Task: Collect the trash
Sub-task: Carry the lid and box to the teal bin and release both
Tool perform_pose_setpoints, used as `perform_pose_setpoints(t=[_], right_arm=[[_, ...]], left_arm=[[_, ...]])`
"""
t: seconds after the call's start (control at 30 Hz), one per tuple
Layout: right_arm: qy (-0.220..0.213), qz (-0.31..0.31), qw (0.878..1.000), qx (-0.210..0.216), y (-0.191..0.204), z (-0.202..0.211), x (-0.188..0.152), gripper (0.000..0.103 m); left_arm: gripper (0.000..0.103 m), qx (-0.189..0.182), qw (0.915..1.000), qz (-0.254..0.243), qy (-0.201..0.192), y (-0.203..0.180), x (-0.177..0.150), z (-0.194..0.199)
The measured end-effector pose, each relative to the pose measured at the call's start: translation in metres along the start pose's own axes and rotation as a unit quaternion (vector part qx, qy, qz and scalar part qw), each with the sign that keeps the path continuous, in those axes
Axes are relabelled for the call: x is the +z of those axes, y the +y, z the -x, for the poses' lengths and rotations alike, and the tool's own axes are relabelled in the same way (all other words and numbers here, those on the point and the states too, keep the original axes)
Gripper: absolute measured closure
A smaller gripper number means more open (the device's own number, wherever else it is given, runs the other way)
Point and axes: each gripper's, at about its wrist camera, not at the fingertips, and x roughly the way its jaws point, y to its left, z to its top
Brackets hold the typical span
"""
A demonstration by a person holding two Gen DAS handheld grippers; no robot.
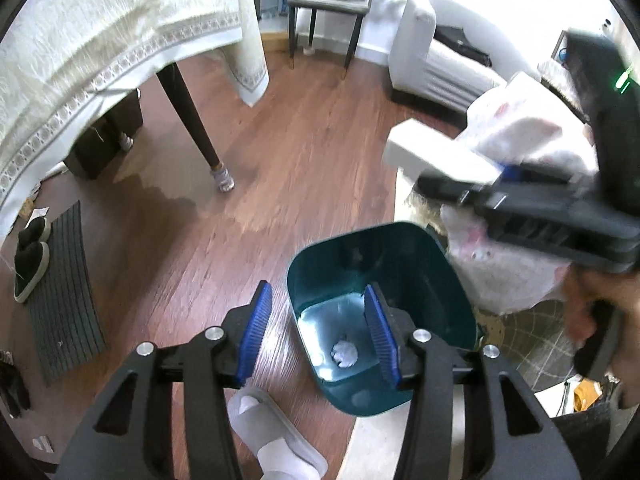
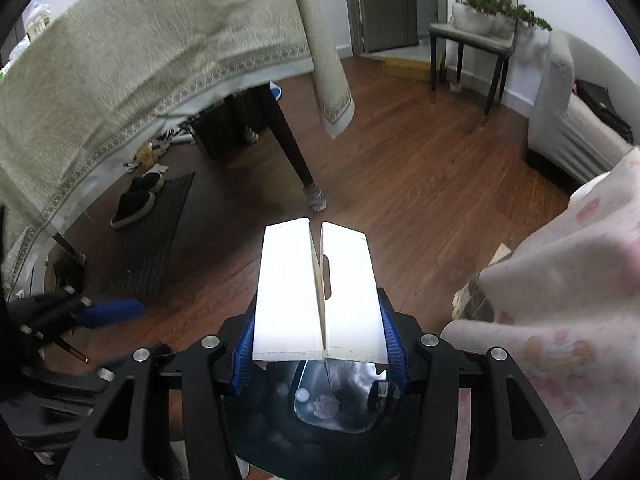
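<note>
1. Trash here was a flattened white cardboard box [image 2: 316,292], pinched between the blue pads of the right gripper [image 2: 320,344]. It was up in the air, with the teal bin [image 1: 420,272] on the wood floor showing right below the gripper in the right wrist view.
2. Left gripper [image 1: 320,328] was spread wide with nothing in it, hovering over the near rim of the bin. A crumpled white wad [image 1: 345,354] already sat on the bin's bottom.
3. Biggest risk imo: the box looked long next to the bin's opening. Let go flat and it could've bridged the rim or tipped out onto the floor.
4. It was gripped only at the near end, so most of it stuck out forward. A quick swing might've twisted it loose early.
5. From the left wrist view the box sat up and to the right of the bin, not clearly over the middle. Dropping from there could've missed.
6. Both grippers were close over the same bin, so a clash or a knock that tipped the bin seemed possible.
7. Pink-patterned blanket [image 2: 568,280] hung just beside the right gripper and might've snagged it.
</note>
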Motion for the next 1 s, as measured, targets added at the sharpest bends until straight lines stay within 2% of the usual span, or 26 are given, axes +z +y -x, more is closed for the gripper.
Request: perform_pose_setpoints(t=[0.2,0.3,0.53,0.73,0.9,1.0], right_arm=[[0.030,0.000,1.000,-0.003,0.001,-0.021,-0.015,0.049],[0.048,-0.007,0.999,-0.004,-0.002,-0.033,-0.023,0.049],[0.091,-0.006,0.996,-0.009,-0.001,-0.061,-0.046,0.049],[0.109,0.013,0.994,-0.022,0.004,-0.070,-0.061,0.049],[0.129,0.027,0.991,-0.028,0.004,-0.076,-0.073,0.043],[0.132,0.034,0.990,-0.042,0.003,-0.076,-0.079,0.030]], left_arm=[[0.067,-0.004,0.9994,0.009,-0.032,0.003,0.011,0.017],[0.070,-0.009,0.9989,0.012,-0.045,0.002,0.017,0.025],[0.071,-0.020,0.9960,0.004,-0.087,-0.007,0.034,0.050],[0.071,-0.017,0.9925,0.001,-0.121,-0.012,0.046,0.072],[0.071,-0.021,0.9909,0.010,-0.132,-0.013,0.054,0.081],[0.071,-0.025,0.9904,0.015,-0.135,-0.016,0.058,0.081]])
